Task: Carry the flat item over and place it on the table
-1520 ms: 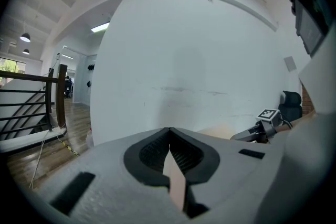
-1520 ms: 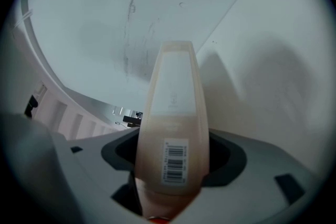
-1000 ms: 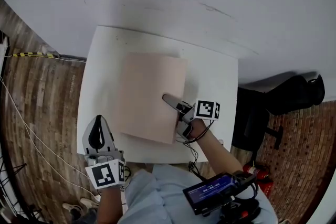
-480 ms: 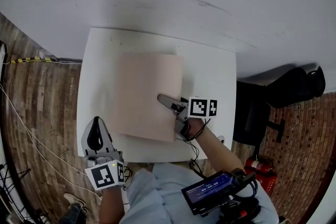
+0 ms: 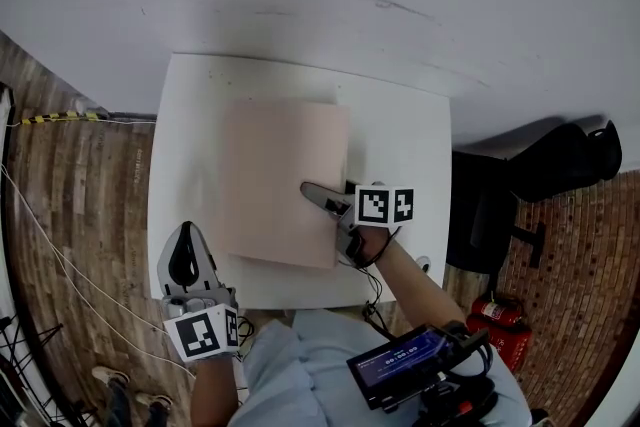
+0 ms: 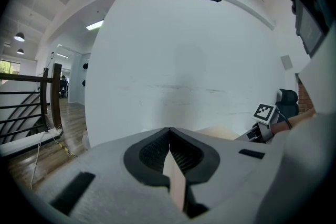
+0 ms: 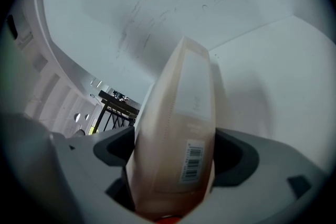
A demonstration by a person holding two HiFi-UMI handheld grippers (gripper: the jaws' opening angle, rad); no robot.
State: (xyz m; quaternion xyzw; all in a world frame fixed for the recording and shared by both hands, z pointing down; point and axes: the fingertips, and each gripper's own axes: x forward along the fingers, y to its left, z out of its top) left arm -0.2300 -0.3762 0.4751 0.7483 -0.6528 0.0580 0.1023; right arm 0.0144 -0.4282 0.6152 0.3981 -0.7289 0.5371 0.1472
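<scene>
White table (image 5: 400, 135) holds the flat pink packet (image 5: 285, 170); our right gripper (image 5: 316, 194), jaws just opened wide, straddles it; left gripper (image 5: 186, 237) closed, empty; we should withdraw next.

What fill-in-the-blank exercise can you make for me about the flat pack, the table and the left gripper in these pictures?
1. The flat pack lies on the ___ table.
2. The left gripper has its jaws ___.
3. The pack's label bears a printed ___.
Missing words: white; shut; barcode.
</scene>
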